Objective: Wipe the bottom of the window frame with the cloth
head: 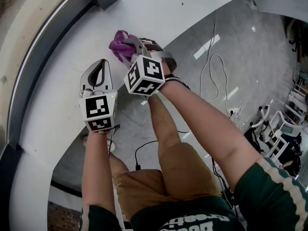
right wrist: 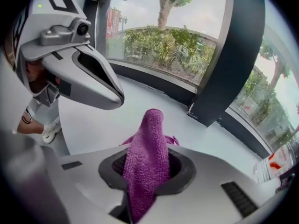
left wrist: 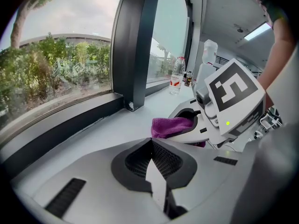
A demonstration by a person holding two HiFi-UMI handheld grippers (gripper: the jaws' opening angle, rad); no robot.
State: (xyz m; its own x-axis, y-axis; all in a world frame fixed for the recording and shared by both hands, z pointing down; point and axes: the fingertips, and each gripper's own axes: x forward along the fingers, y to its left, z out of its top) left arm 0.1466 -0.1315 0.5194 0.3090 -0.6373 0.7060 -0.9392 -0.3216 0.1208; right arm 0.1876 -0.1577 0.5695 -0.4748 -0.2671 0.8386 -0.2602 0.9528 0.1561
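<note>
A purple cloth (head: pixel 119 41) rests on the white sill (head: pixel 62 95), with my right gripper (head: pixel 127 48) shut on it. In the right gripper view the cloth (right wrist: pixel 148 134) stands up from between the jaws, which are clamped on its lower part. My left gripper (head: pixel 101 64) hovers just left of it over the sill, shut with nothing in it (left wrist: pixel 150 143). From the left gripper view the cloth (left wrist: pixel 169 125) shows beside the right gripper's fingers (left wrist: pixel 194 135). The dark bottom rail of the window frame (left wrist: pixel 65 125) runs along the sill's far edge, apart from both grippers.
A dark upright mullion (left wrist: pixel 135 45) meets the sill ahead; in the right gripper view that mullion (right wrist: pixel 224 64) is to the right. A water bottle (left wrist: pixel 176 76) and a white spray bottle (left wrist: pixel 208 55) stand farther along the sill. Cables (head: pixel 216 66) lie on the floor below.
</note>
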